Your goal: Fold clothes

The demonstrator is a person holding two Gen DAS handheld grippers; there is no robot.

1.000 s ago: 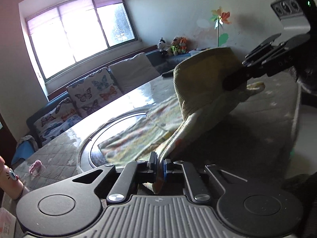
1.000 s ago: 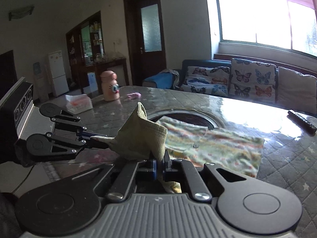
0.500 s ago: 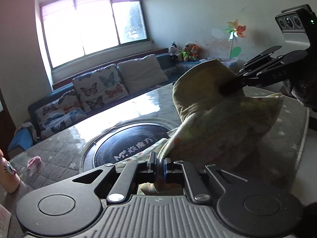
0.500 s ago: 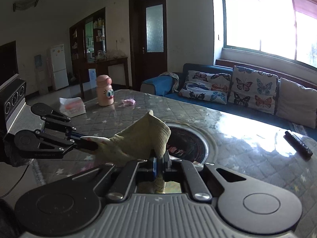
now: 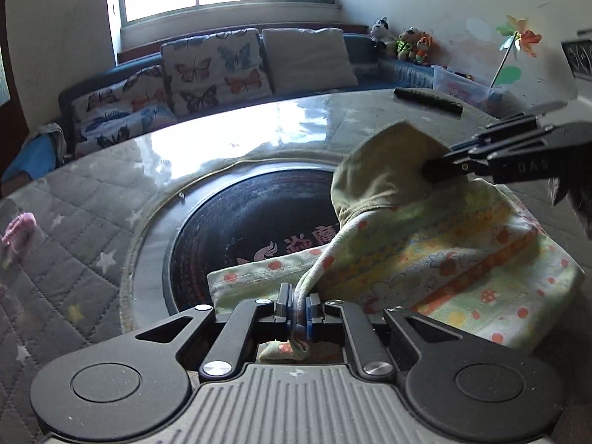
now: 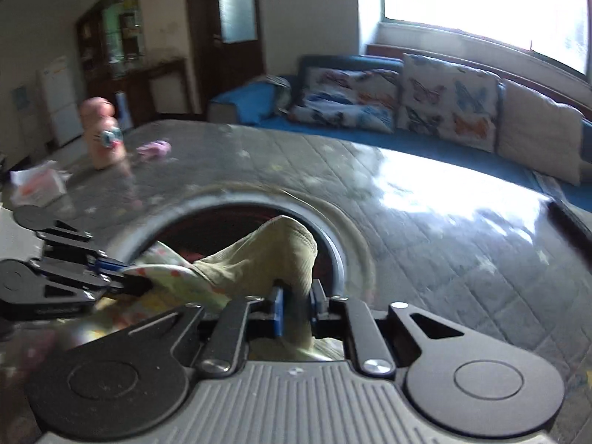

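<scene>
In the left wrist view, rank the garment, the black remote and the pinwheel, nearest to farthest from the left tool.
1. Garment, clamped in the left tool, spreading right.
2. Black remote, far right on the table.
3. Pinwheel, by the right wall.

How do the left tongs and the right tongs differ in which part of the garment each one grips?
The left tongs pinch a thin edge of the garment's patterned fabric; the right tongs grip its plain olive ribbed cuff. The left fingers sit almost together; the right fingers stand wider, around thicker cloth. Both are shut on one garment.
</scene>
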